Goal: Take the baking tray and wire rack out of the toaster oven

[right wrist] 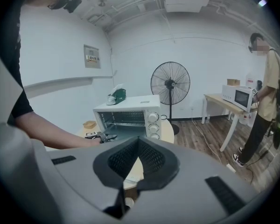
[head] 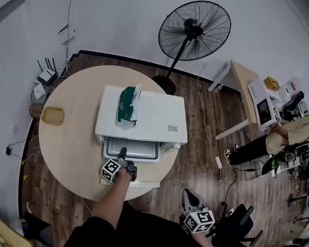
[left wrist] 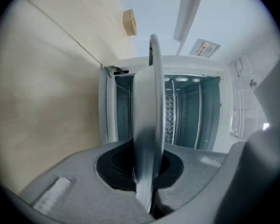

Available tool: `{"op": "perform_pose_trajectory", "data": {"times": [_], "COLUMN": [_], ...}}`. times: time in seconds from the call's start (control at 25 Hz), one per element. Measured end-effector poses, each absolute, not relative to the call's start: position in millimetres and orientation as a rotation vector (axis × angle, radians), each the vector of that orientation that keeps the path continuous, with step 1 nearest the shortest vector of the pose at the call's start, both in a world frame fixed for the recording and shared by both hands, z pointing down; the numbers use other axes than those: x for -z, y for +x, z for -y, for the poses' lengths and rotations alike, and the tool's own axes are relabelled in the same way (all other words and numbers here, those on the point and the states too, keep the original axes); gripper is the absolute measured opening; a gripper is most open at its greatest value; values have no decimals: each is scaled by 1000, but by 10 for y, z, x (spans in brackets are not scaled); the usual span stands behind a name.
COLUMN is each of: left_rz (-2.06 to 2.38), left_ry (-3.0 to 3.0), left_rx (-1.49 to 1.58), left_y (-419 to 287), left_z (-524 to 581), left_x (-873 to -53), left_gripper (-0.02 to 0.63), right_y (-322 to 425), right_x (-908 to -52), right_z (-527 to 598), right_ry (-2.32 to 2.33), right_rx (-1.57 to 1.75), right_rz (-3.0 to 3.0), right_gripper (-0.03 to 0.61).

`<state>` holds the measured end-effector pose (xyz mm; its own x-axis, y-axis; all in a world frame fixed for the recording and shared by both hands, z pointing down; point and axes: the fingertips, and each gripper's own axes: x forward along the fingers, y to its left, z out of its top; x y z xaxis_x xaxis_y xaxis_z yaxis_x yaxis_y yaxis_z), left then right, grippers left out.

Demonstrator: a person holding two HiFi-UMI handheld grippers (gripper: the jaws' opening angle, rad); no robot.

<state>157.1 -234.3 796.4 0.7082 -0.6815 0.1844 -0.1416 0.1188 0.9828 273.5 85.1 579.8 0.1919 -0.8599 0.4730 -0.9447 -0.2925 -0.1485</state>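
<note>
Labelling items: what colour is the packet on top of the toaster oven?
The packet is green and white; best in head view.

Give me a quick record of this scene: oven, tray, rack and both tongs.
oven: white, on round table, door open
tray: partly out of the oven's mouth, gripped at its edge
rack: inside the oven
left tongs: shut on tray
right tongs: shut, empty, held away from the table
tissue pack: green, on top of the oven
</note>
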Motion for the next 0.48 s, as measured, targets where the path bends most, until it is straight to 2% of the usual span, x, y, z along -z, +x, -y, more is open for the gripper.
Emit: {"op": "perform_pose_trajectory", "data": {"times": [0.48], "left_rz": [727], "left_ry": [1417], "left_rx": [490], "left_y": [1111], "left_z": [1624], "left_x": [-7913], "left_gripper": [25], "right_y": [2548], "right_x": [-5857], "right_z": [-1339], "right_ry": [2227], "right_rx": [-731], "right_rz": [1839], "right_gripper": [-9]}}
